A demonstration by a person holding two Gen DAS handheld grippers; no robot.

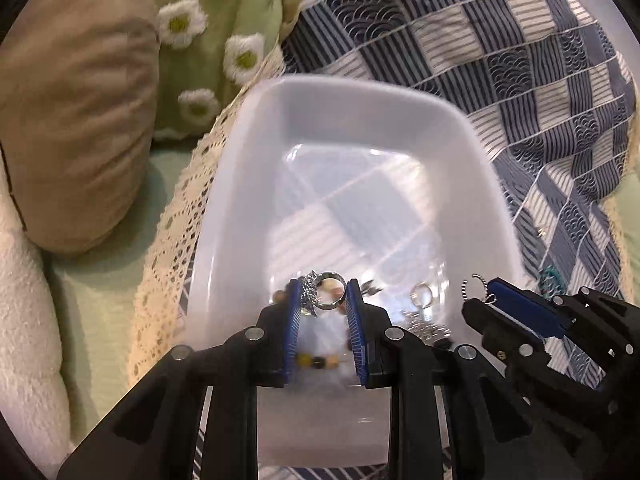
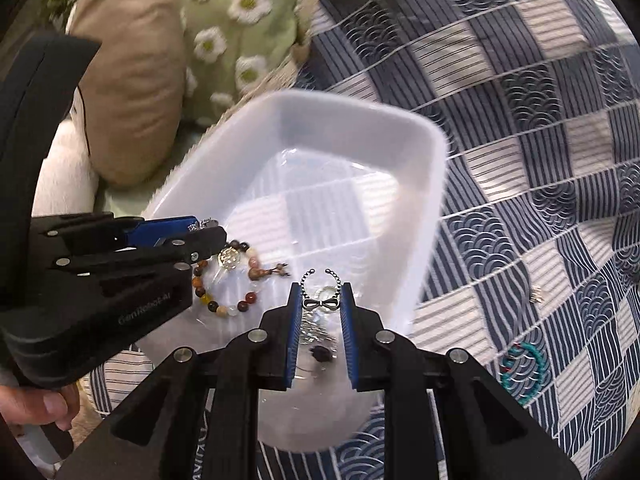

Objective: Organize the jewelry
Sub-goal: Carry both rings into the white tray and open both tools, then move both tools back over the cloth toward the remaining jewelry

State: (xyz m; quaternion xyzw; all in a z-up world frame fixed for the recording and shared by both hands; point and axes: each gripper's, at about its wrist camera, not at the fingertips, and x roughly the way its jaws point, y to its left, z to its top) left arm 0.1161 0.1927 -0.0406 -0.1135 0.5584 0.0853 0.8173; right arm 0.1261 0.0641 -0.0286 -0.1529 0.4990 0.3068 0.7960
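Note:
A white plastic box [image 1: 240, 184] [image 2: 420, 216] lies on a blue patchwork quilt. My left gripper [image 1: 323, 300] is shut on a silver ring with a sparkly top [image 1: 326, 294], held over the box. My right gripper [image 2: 321, 302] is shut on a beaded silver bow ring [image 2: 320, 303], also over the box. In the box lie a multicoloured bead bracelet [image 2: 224, 280], another silver ring [image 1: 422, 294] and a small dark piece [image 2: 322, 354]. The right gripper shows in the left wrist view [image 1: 486, 300], and the left gripper in the right wrist view [image 2: 200, 232].
On the quilt [image 2: 520, 140] to the right lie a teal bead bracelet [image 2: 524, 368] and a small metal piece [image 2: 536, 294]. A tan cushion [image 1: 76, 120] and a green daisy cushion [image 1: 212, 32] stand behind the box on the left, by a lace edge [image 1: 180, 216].

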